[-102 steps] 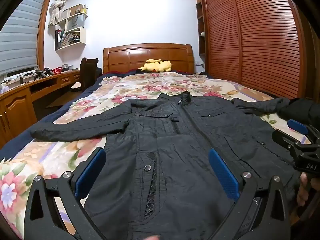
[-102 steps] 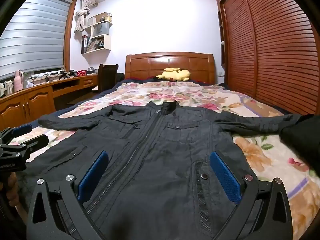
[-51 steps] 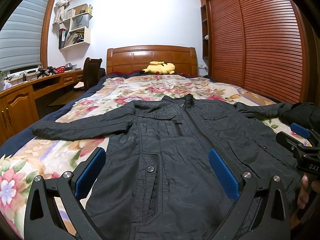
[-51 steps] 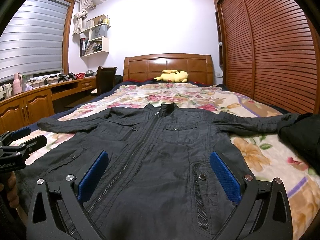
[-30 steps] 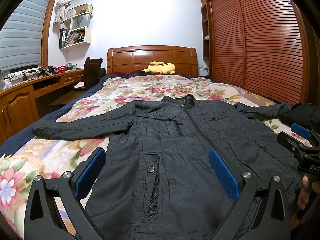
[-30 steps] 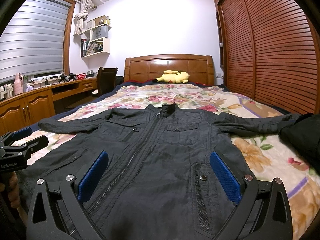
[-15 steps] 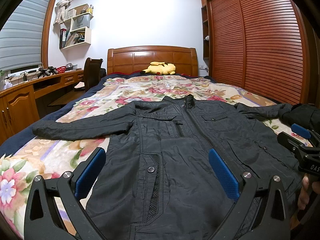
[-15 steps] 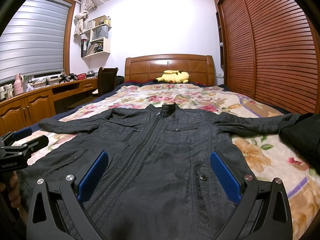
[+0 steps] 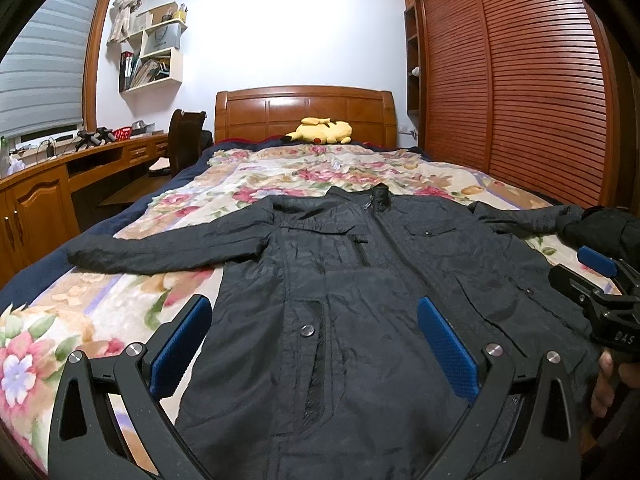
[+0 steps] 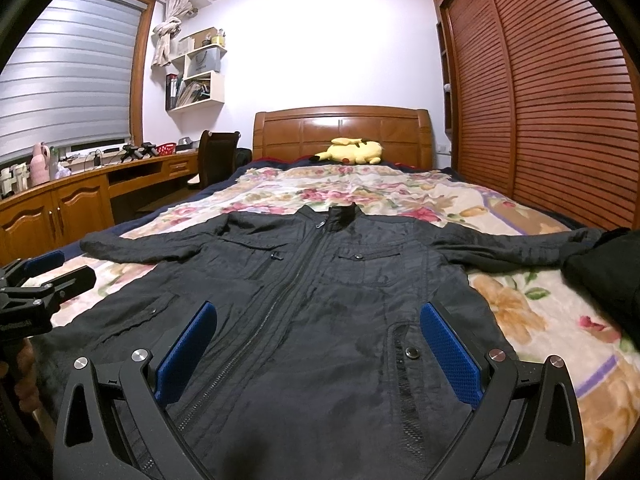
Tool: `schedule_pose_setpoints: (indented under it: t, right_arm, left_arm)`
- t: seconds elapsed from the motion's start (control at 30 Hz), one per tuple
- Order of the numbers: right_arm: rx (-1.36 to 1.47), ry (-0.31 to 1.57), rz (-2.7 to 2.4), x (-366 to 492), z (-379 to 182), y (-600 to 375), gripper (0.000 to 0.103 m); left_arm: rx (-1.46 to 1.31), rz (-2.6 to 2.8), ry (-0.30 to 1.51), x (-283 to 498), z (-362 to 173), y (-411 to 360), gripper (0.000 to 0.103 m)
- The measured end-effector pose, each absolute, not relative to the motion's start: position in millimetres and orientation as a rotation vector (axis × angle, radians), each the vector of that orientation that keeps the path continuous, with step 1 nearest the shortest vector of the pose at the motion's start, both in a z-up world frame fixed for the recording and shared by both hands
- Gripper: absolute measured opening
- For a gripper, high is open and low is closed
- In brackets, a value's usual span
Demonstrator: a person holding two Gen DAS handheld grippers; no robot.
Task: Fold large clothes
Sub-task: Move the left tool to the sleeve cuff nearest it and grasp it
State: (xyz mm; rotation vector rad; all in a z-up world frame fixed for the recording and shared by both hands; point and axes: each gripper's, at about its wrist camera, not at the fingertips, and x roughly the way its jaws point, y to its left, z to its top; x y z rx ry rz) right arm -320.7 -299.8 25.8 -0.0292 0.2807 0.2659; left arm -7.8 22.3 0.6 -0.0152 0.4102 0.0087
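Currently: dark crinkled jacket (image 9: 360, 300) spread flat, front up, zipped, sleeves out toward both side edges of floral-quilted bed (image 9: 280, 172), hem at foot edge. Left tool (image 9: 314, 338) and right tool (image 10: 318, 338) above hem, blue ribbed pads apart, gripping nothing.

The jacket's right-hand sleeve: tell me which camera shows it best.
The right wrist view. There the sleeve runs in full from the shoulder across the floral bedspread to a dark bundle that hides its cuff. The left wrist view shows the same sleeve squeezed near the frame's edge, shorter and less clear.
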Motion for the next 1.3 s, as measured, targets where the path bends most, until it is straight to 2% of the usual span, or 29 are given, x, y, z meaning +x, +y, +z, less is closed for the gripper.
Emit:
schedule_pose_setpoints:
  t: [0.6, 1.3]
  right_arm:
    - [-0.040, 0.292, 0.367, -302.2, 40.2, -279.0, 0.101]
    - [-0.102, 0.329, 0.498, -221.3, 47.0, -215.6, 0.101]
  left_arm:
    - [-0.047, 0.050, 0.478, -8.5, 15.2, 88.6, 0.103]
    - [-0.099, 0.110, 0.558, 36.4, 1.3, 228.2, 0.101]
